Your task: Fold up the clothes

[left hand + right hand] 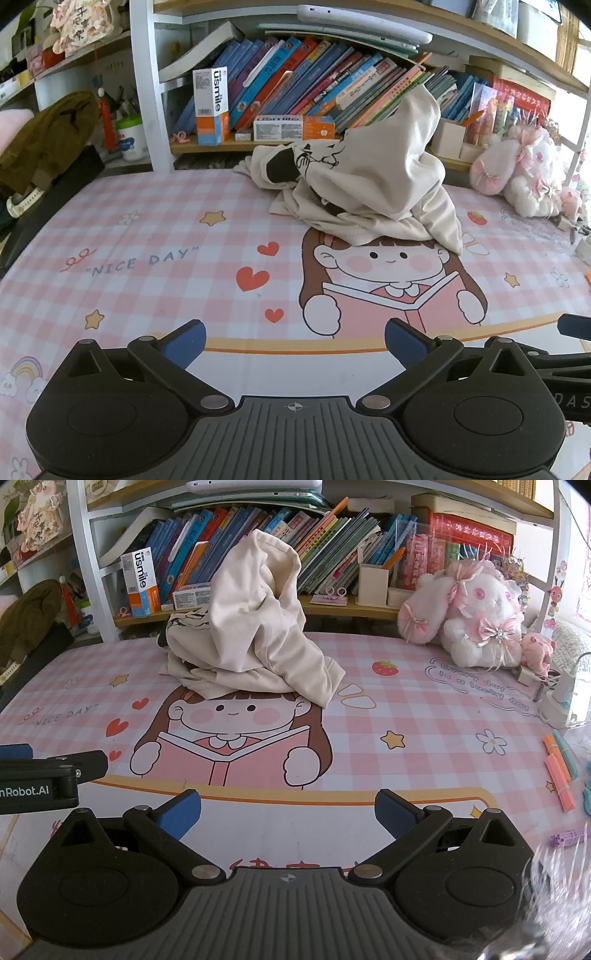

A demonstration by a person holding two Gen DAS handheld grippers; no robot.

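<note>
Both tools, left (294, 341) and right (287, 812), hover low over the table (147, 229), spread wide and empty, facing one crumpled cream garment (373, 184).

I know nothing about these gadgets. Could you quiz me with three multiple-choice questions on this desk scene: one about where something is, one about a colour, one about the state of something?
1. Where does the cream garment lie?
A. Heaped at the far side of the desk mat, in front of the bookshelf
B. Hanging from the top shelf
C. Folded between the gripper's fingers

2. What colour are the pads on the gripper fingers?
A. Red
B. Blue
C. Yellow

3. How do the left gripper and the right gripper stand?
A. Both clamped on cloth
B. One open, one shut
C. Both open and empty

Answers:
1 A: the crumpled pile sits on the pink checked mat, over the top of the cartoon girl's head, with the books behind it.
2 B: both wrist views show blue pads on black fingers.
3 C: each view shows a wide gap between the fingers, with only mat in it.
</note>
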